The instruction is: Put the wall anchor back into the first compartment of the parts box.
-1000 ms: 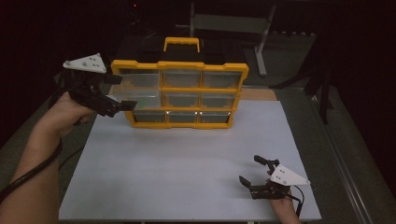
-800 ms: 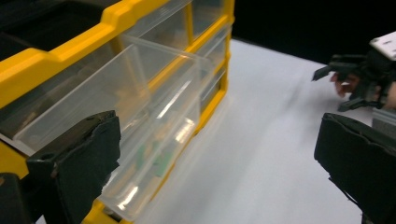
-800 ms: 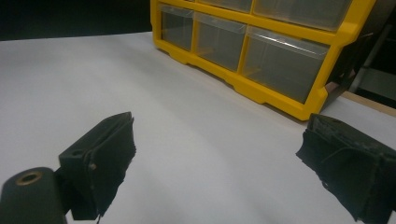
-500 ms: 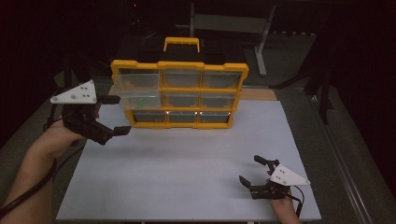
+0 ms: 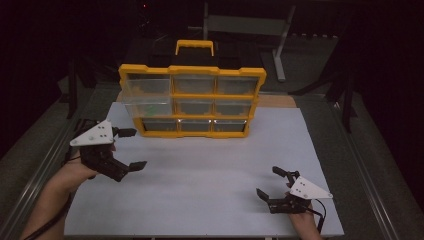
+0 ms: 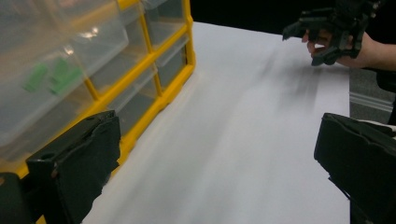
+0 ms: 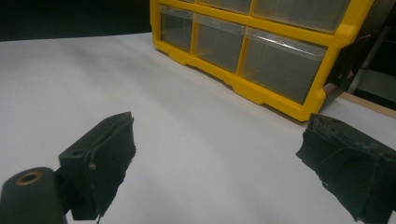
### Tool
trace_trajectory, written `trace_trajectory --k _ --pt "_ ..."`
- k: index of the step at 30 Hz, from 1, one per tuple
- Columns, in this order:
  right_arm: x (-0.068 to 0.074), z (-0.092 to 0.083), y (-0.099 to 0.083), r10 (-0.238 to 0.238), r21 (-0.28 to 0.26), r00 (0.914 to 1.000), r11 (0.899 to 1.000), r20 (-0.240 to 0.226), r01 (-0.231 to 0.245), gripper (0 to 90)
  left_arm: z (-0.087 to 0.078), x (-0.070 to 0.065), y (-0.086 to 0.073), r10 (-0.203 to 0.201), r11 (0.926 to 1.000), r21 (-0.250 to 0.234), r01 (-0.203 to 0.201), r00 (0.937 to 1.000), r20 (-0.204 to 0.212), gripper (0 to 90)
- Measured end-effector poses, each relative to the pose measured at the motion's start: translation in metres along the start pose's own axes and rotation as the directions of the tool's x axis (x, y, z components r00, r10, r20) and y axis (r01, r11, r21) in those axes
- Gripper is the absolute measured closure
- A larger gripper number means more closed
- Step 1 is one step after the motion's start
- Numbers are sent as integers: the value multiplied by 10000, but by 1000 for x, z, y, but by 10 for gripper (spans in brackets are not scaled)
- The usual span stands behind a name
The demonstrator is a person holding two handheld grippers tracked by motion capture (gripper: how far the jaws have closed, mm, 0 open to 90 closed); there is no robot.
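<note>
Darkness swallows the room behind the desk [image 5: 200,200], whose white top is the one well-lit surface I have. On it, toward the far side, stands the yellow organizer [image 5: 192,100] with its three rows of clear drawers and a carry handle on top. Its upper-left drawer [image 5: 147,95] sits pulled out toward me, past the frame; I can make out green pieces [image 6: 46,74] inside it, though through the cloudy plastic they are blurred and I cannot tell what they are. What the other drawers hold, if anything, is too dim to read.

My left gripper [image 5: 127,149] hangs just in front of the organizer's lower-left corner, near it but not touching, its fingers spread wide and gripping nothing. In the left gripper view the organizer is cut off at the top and left edges, and the white surface is smeared by motion blur.

My right gripper [image 5: 275,184] is at the near right of the desk, well apart from the organizer, fingers likewise spread and empty. In the right gripper view the organizer's bottom row is visible; everything above is cropped.
</note>
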State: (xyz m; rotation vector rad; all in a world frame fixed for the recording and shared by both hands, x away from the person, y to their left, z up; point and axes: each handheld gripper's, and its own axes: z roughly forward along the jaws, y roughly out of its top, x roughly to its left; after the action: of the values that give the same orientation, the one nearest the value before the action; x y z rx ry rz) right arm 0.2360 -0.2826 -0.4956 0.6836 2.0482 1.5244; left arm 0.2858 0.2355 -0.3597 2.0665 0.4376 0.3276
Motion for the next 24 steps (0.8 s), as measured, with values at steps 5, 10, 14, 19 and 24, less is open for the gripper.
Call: trace_trajectory --k 5,10,14,19,24 --pt "0 0 0 -22 13 10000 10000 -2 22 94 11 -6 -18 -135 9999 25 135 9999 98 0" --pt "0 0 0 -16 8 10000 10000 -6 16 94 22 -13 -43 -483 9988 20 483 9982 355 0" --pt "0 0 0 -18 12 10000 10000 -11 18 94 28 -20 -66 -800 9967 -96 803 9964 278 0" --pt "1 0 0 -5 54 10000 10000 -33 5 94 32 -24 -82 -927 9957 -79 927 9957 63 0" --pt "1 0 0 -15 66 10000 10000 -39 15 94 40 -30 -103 -1177 9930 -64 1175 9927 -262 0"
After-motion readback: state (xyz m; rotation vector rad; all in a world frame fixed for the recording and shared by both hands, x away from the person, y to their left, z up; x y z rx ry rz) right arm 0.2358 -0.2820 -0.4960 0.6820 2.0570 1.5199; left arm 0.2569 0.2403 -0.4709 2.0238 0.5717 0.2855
